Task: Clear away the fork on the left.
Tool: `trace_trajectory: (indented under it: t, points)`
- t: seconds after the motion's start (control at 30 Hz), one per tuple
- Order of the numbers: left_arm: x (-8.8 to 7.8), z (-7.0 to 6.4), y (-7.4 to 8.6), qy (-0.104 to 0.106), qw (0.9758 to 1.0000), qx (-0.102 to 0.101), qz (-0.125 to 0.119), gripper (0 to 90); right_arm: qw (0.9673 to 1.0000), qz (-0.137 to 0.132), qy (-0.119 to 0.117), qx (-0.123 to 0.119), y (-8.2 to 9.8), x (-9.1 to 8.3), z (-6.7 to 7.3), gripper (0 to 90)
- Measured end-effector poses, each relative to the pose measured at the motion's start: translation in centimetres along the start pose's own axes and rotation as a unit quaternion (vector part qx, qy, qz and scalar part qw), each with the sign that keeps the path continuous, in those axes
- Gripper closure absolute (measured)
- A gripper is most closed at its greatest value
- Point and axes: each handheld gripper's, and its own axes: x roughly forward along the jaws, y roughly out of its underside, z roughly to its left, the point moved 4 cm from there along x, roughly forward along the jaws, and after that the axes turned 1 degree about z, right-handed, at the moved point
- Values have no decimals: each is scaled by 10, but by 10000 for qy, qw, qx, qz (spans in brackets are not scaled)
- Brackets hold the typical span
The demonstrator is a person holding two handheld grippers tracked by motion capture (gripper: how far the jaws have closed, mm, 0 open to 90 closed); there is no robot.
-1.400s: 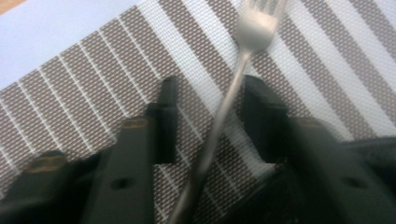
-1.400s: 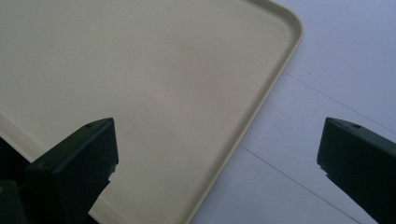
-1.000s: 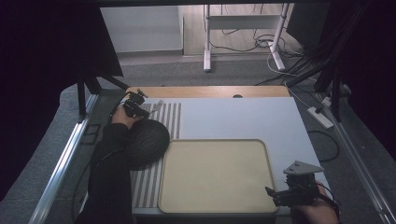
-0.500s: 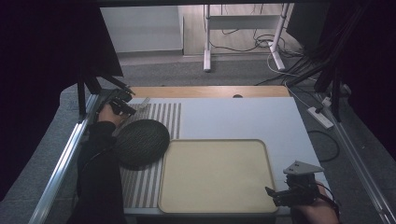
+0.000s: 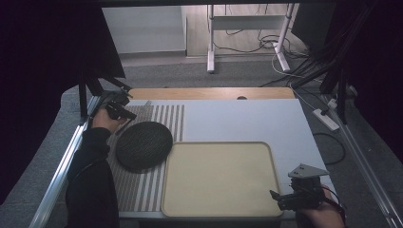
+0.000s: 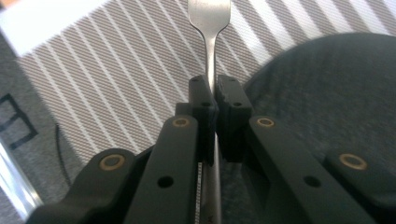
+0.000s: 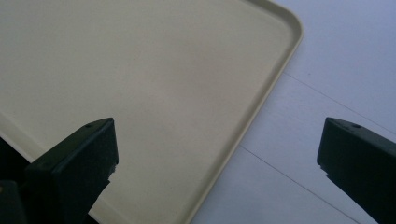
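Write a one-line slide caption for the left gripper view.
Left gripper shut on a fork handle, above striped placemat and dark round mat.

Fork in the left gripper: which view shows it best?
The left gripper view: the fork fills the centre, its neck clamped in the left gripper, head over the striped mat. The high view gives just a pale sliver by that gripper. The right gripper view looks at the tray instead.

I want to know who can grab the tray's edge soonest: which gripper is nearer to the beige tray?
Right. The right gripper hovers at the beige tray near-right corner; the left gripper is off beyond the round mat.
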Motion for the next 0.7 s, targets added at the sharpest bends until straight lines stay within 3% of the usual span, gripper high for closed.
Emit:
trace_trajectory:
  t: [0.43, 0.7]
  points:
    - [7, -35, 21, 419, 9991, 37, 0, 857, 10000, 3, 3, -19, 0, 0, 0, 0]
    - [-1, -62, 33, 590, 9982, 57, -106, 857, 10000, 1, 14, -42, 0, 0, 1, 0]
